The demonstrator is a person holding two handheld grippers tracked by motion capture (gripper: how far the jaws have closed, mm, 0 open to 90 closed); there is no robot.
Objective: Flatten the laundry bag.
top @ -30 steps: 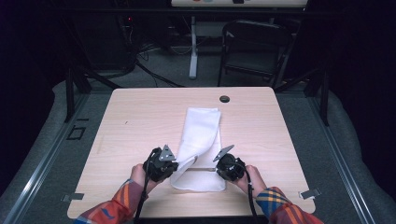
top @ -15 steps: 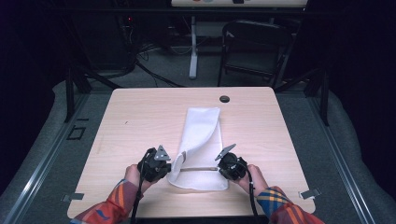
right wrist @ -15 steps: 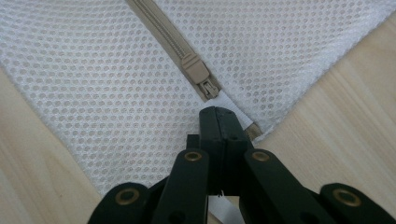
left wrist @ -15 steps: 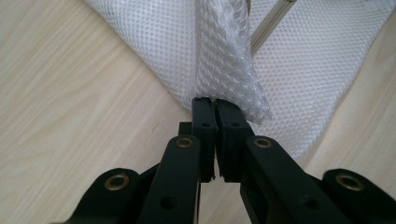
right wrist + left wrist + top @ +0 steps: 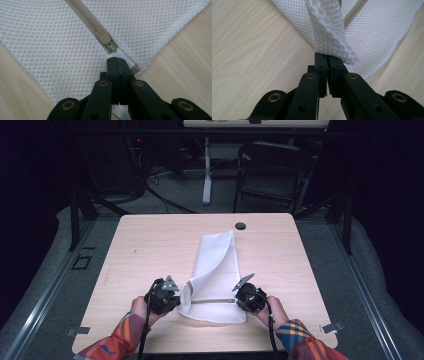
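Note:
A white mesh bag (image 5: 216,270) lies folded lengthwise on the wooden table (image 5: 150,250), with a beige zipper (image 5: 210,301) running across its near end. My left gripper (image 5: 176,296) is shut on the bag's left edge, where a fold of mesh (image 5: 329,37) bunches up above the closed jaws (image 5: 327,58). My right gripper (image 5: 239,296) is shut on the white tab at the zipper's right end, just behind the beige slider (image 5: 106,40). Its jaws (image 5: 117,62) press together on that fabric tab. The bag's far part stands slightly raised.
A small dark grommet hole (image 5: 240,226) sits near the table's far edge. A folding chair (image 5: 272,170) and cables stand on the floor beyond the table. A person's hands and plaid sleeves (image 5: 120,340) come in from the near edge.
Both grippers have drawn slightly apart and toward the near edge, pulling the bag's zipper end taut between them. The grips have not changed.

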